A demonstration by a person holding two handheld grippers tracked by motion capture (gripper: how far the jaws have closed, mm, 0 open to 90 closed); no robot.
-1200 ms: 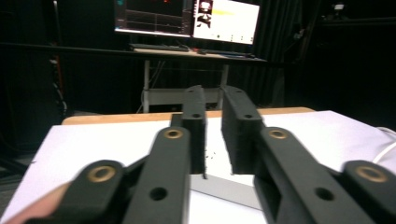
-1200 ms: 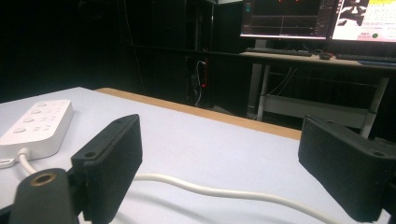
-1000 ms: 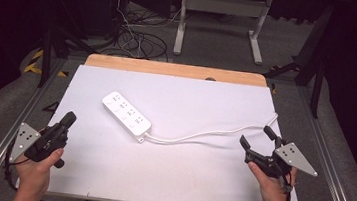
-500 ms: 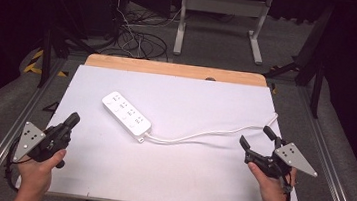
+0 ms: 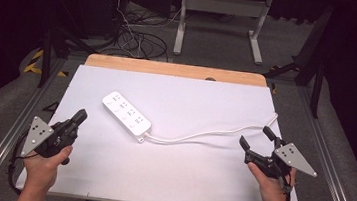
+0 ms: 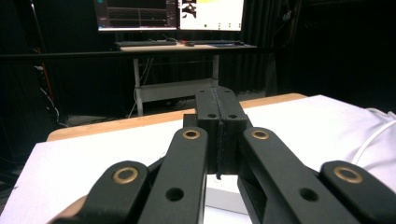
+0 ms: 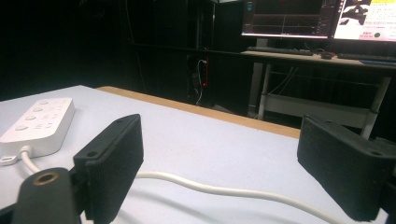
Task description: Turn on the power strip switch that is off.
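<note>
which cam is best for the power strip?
High view: the whole power strip with its cable lies in plain sight. Right gripper view shows one end at the left edge; left gripper view, a white sliver behind the jaws.

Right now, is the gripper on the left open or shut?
Shut. The left gripper has its two black pads pressed flat together with nothing between them, beside the white power strip.

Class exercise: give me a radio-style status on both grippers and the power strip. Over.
Left gripper shut, empty, near the table's left edge. Right gripper open, empty, jaws either side of the white cable. Power strip flat on the white table, untouched. Nothing in the way.
</note>
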